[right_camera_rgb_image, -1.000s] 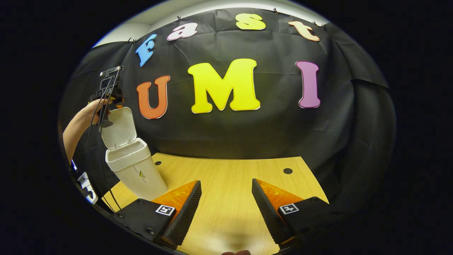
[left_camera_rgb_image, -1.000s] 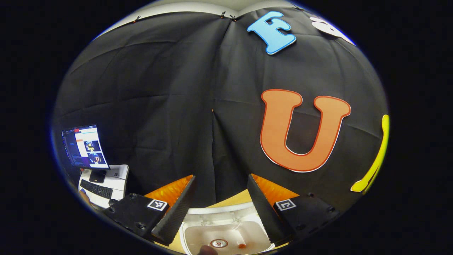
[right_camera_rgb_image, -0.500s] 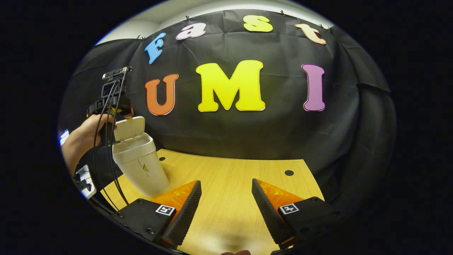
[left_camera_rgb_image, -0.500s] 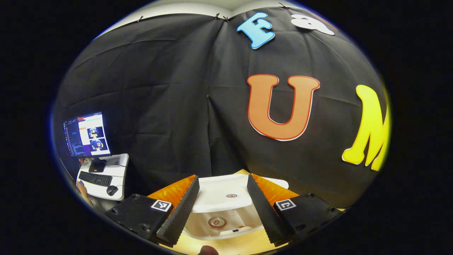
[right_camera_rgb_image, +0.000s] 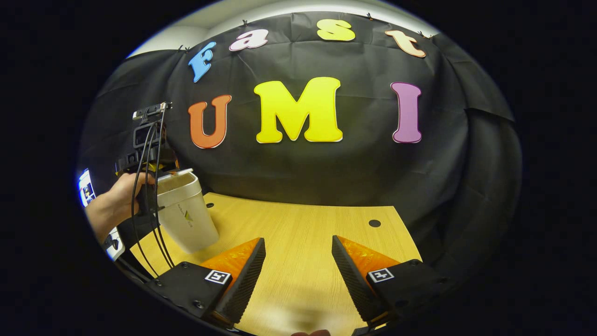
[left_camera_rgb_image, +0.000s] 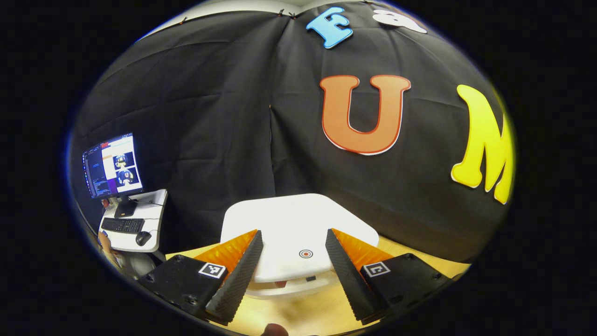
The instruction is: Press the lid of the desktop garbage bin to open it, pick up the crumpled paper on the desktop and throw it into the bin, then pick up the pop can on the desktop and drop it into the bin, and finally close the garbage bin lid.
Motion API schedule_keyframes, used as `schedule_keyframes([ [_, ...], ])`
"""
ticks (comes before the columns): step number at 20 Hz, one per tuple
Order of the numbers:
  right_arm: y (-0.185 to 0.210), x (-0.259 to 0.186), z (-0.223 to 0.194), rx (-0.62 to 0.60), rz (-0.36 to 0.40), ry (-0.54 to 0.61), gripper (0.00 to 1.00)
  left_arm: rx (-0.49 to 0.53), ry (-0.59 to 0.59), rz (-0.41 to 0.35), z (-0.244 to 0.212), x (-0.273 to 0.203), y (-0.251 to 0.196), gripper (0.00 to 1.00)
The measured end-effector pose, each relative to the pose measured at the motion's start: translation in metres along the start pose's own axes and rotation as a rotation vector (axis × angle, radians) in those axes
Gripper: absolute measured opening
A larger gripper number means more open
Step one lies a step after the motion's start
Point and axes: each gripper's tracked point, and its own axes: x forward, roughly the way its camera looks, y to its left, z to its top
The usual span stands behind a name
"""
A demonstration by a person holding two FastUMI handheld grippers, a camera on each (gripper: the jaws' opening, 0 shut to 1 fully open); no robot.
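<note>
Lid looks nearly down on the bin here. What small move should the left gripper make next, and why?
Probably press a little further down. In the left gripper view the lid lies almost flat, yet a thin gap shows at its front edge above the bin rim. The open left gripper straddles the lid, so a short push should seat it.
</note>
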Motion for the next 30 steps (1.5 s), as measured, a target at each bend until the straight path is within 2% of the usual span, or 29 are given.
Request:
schedule_keyframes([
  [5,0.006,0.003,-0.005,-0.002,0.006,0.007,0.9,0.025,0.024,-0.003,-0.017,0.004,-0.001,0.91],
  [10,0.009,0.005,-0.008,0.0,0.011,0.009,0.91,0.05,-0.003,-0.002,-0.018,0.004,-0.002,0.91],
  [17,0.012,0.012,-0.021,0.013,0.021,0.034,0.9,0.027,-0.019,-0.047,-0.025,0.002,-0.004,0.91],
  [20,0.013,0.012,-0.024,-0.01,0.029,0.041,0.9,0.049,-0.015,-0.056,-0.025,0.0,-0.005,0.9],
  [27,0.014,0.01,-0.024,-0.041,0.04,0.049,0.91,0.024,-0.106,-0.087,-0.023,-0.003,-0.005,0.89],
  [28,0.014,0.01,-0.023,-0.035,0.039,0.047,0.91,0.025,-0.106,-0.088,-0.021,-0.004,-0.005,0.96],
  [29,0.014,0.01,-0.02,-0.027,0.037,0.04,0.91,0.041,-0.113,-0.087,-0.017,-0.006,-0.005,0.88],
  [30,0.014,0.009,-0.017,-0.019,0.033,0.03,0.9,0.06,-0.114,-0.087,-0.015,-0.006,-0.005,0.87],
])
